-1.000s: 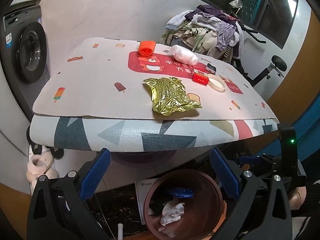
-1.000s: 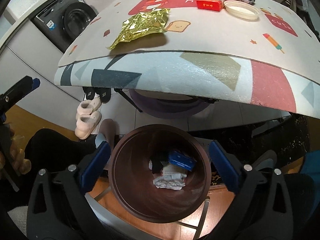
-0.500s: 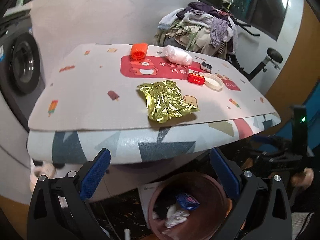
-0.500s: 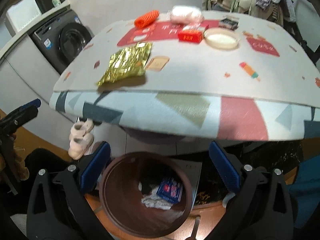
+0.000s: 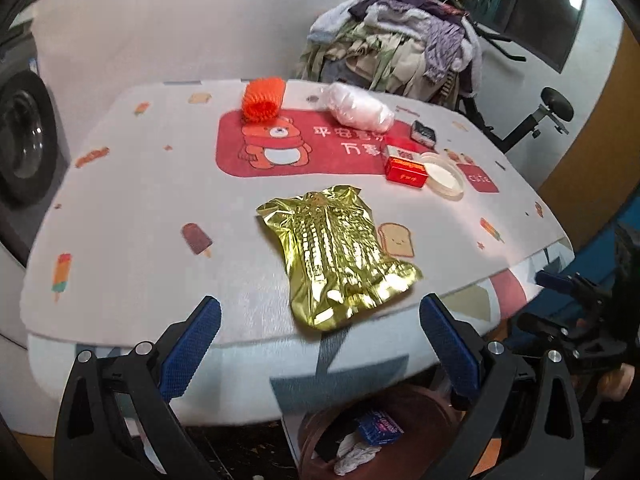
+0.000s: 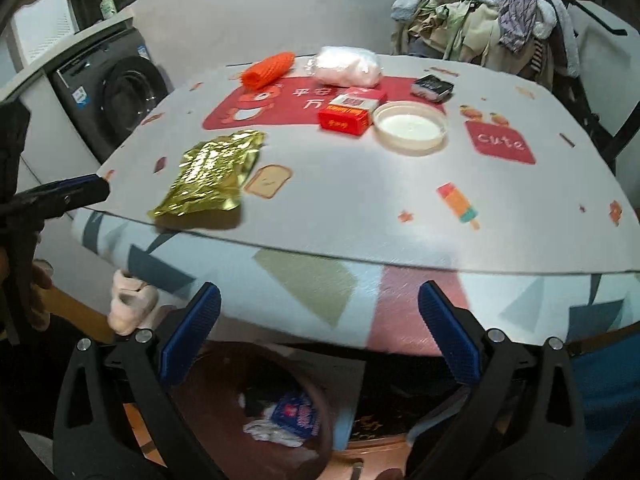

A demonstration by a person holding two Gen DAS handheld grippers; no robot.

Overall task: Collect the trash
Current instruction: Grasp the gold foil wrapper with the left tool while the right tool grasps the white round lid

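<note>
Both grippers, the left gripper (image 5: 320, 320) and the right gripper (image 6: 320, 316), are held wide apart, empty. The gold wrapper (image 5: 340, 260) must be pinched next, then dropped in the bin (image 5: 400, 412).

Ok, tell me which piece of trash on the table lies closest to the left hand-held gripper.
The crumpled gold foil wrapper, at the table's near edge; the other pieces lie farther back.
</note>
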